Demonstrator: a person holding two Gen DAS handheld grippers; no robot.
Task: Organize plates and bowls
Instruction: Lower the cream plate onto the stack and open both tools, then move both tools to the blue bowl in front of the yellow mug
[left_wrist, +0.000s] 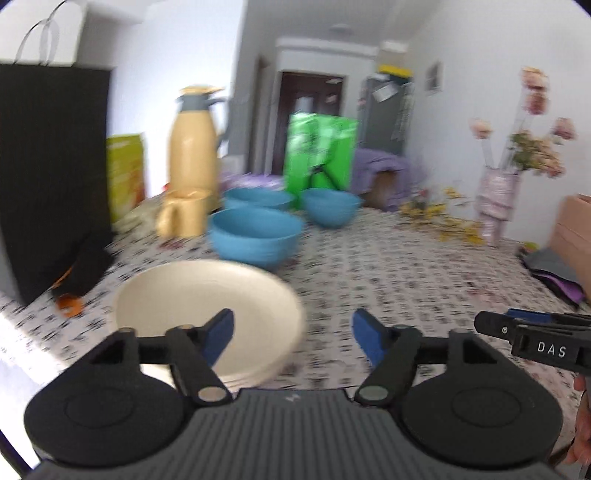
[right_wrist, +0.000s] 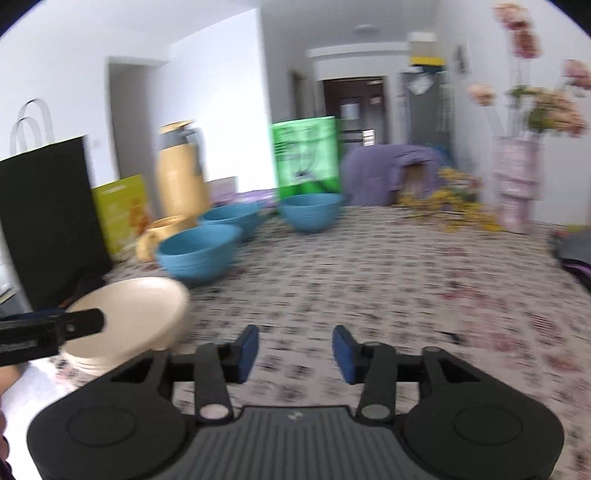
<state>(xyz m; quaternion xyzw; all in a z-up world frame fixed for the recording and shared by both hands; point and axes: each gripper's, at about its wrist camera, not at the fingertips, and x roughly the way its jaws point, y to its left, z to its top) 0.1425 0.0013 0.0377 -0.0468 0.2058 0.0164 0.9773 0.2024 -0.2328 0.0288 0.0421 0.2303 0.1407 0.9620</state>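
Both tools are open and hold nothing. The cream plates (left_wrist: 207, 317) sit stacked on the bench (left_wrist: 388, 266), just under the left tool (left_wrist: 291, 336). The nearest blue bowl (left_wrist: 255, 236) waits at 12 o'clock, nearer the left tool than the right tool (right_wrist: 295, 354)

Cream plates (left_wrist: 207, 306) stacked (upright); three blue bowls (left_wrist: 255, 236) behind.
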